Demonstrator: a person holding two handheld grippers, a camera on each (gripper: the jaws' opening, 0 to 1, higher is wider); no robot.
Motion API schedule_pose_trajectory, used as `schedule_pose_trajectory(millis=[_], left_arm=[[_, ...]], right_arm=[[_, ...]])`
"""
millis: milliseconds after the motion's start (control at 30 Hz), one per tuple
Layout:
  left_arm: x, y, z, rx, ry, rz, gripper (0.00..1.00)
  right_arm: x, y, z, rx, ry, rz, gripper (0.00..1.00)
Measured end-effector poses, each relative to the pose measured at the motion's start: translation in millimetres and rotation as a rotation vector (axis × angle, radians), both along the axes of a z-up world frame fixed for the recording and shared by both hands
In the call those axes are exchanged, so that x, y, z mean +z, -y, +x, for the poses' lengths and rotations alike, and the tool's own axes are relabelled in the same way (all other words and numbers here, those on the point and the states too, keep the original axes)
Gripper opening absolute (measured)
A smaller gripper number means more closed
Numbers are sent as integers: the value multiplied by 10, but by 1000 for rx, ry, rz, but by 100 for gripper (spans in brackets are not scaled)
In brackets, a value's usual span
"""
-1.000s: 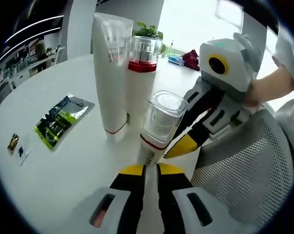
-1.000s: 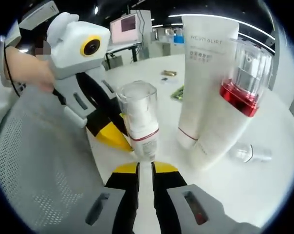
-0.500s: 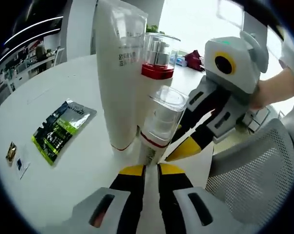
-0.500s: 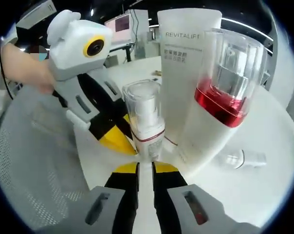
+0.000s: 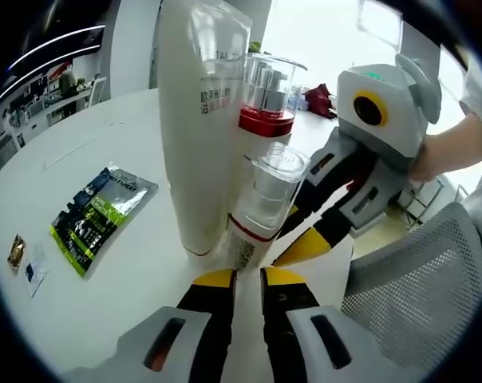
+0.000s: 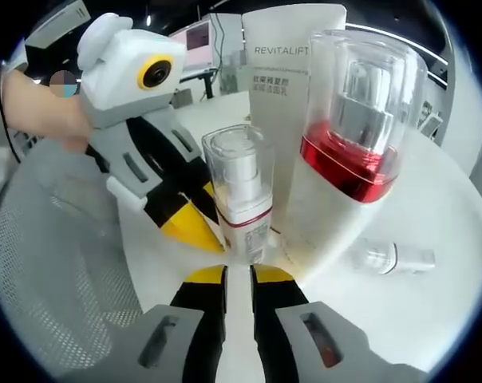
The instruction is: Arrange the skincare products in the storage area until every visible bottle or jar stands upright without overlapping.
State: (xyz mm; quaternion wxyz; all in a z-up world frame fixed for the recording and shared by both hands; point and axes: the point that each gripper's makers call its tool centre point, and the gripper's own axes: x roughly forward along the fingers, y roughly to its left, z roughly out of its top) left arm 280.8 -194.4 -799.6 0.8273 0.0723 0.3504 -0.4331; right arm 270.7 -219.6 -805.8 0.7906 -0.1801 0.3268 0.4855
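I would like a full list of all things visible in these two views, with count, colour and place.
Tall tube: one, white, standing on the table.
Pump bottle with red band: one, white with clear cap, beside the tall tube.
Small pump bottle: one, white with clear cap, just ahead of both grippers.
Small clear bottle: one, lying on the table.
Sachet: one, green and black, flat on the table.
Table: one, white, round.
Mesh chair: one, grey, beside the table.
Left gripper: black and yellow jaws, nearly together.
Right gripper: black and yellow jaws, nearly together.
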Motion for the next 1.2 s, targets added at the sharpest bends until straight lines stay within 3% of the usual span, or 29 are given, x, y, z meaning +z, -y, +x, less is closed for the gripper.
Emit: schedule_pose_trajectory(millis=[267,533,967,1067,1200], left_arm=[[57,-136,-62,31,5,12,21],[170,-287,-127,97,11,-18,29],[383,-883,-293,347,-8,-112,45],[490,-1051,-347,428,-5,-138,49],[496,-1282,-381,511,-6,-173,51]], right_arm=[[13,83,-129,-19,-20,-8,21],[105,115,-262,-46,-28,6,30],[264,101,-376,-125,-58,61,54],[306,131,-384,-148,-61,70,58],[384,176,-437,-165,-71,92,60]])
